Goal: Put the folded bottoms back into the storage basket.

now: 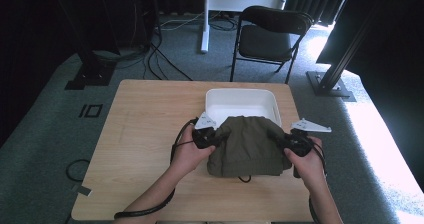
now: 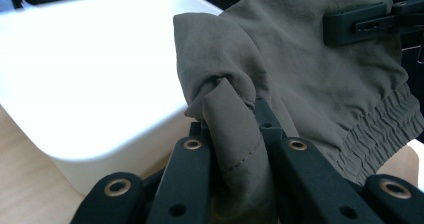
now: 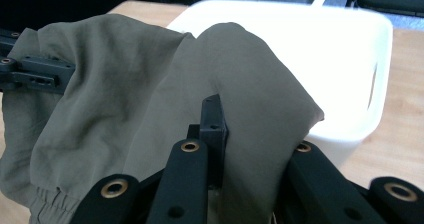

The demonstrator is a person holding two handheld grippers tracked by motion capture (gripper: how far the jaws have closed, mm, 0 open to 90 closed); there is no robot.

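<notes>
An olive-green garment [image 1: 247, 146] with an elastic waistband hangs between both grippers, lifted off the wooden table in front of the white bin [image 1: 242, 104]. My left gripper [image 1: 212, 138] is shut on the garment's left side; in the left gripper view a fold of the cloth [image 2: 232, 134] is pinched between the jaws. My right gripper [image 1: 285, 140] is shut on the garment's right side, where the fabric [image 3: 250, 114] drapes over the jaws. Each gripper view shows the other gripper clamped on the far edge, and the white bin [image 2: 90, 84] [image 3: 345, 49] just beyond the cloth.
The wooden table [image 1: 145, 134] has bare surface to the left of the bin and in front of the hands. A black folding chair [image 1: 270, 36] stands behind the table, with cables and dark stands on the grey carpet.
</notes>
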